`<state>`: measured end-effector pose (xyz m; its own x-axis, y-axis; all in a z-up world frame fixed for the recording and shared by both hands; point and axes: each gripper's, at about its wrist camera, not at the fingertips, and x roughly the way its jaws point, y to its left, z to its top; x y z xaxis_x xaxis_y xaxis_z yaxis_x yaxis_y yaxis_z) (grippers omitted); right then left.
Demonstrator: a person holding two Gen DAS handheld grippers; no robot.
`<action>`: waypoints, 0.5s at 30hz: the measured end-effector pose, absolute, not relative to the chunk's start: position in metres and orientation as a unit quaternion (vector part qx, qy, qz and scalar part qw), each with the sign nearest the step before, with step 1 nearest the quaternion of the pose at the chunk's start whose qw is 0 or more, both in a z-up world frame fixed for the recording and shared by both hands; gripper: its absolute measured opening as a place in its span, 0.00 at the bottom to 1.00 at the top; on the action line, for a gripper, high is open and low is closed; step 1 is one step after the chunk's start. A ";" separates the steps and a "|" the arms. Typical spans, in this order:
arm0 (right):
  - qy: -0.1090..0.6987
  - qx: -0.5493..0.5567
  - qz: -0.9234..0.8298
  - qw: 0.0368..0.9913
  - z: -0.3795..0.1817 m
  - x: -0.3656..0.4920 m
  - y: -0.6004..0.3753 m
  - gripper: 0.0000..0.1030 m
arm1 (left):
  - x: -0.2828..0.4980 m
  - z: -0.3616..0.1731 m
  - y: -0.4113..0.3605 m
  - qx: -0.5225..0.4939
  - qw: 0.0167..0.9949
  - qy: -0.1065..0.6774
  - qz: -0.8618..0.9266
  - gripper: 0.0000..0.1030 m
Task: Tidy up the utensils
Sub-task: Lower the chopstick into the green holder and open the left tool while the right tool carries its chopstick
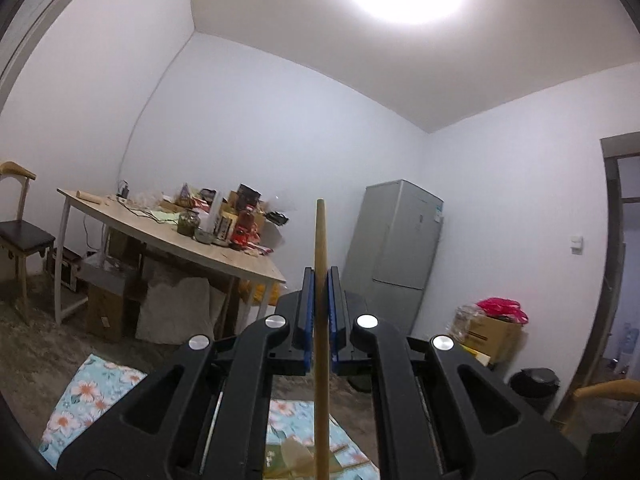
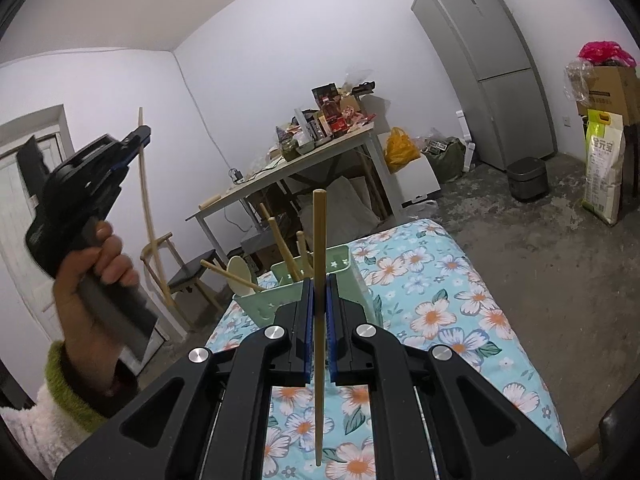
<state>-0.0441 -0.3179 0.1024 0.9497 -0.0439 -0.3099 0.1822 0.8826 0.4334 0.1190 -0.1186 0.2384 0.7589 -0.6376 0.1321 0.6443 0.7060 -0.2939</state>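
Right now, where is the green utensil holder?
In the right wrist view, the green utensil holder stands on the floral tablecloth, just beyond the right claw, already holding chopsticks and a pale spoon.

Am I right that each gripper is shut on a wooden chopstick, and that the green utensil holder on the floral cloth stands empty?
Not quite: the green utensil holder already has wooden utensils in it, as the right wrist view shows. The left gripper and right gripper are each shut on a chopstick.

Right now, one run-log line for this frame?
left gripper: shut on chopstick, raised | right gripper: shut on second chopstick, near green holder | holder: utensils inside, on floral cloth
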 end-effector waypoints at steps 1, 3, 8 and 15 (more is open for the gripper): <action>0.147 0.235 -0.060 0.959 0.103 -0.045 -0.319 0.06 | 0.123 0.239 -0.121 -0.166 0.925 -0.013 -0.343 0.05; 0.152 0.237 -0.060 0.958 0.100 -0.043 -0.323 0.06 | 0.132 0.239 -0.128 -0.170 0.927 -0.016 -0.333 0.05; 0.165 0.250 -0.046 0.953 0.090 -0.031 -0.328 0.06 | 0.161 0.232 -0.150 -0.170 0.938 -0.016 -0.300 0.05; 0.167 0.281 -0.029 0.945 0.081 -0.021 -0.338 0.06 | 0.190 0.207 -0.178 -0.164 0.951 -0.001 -0.261 0.05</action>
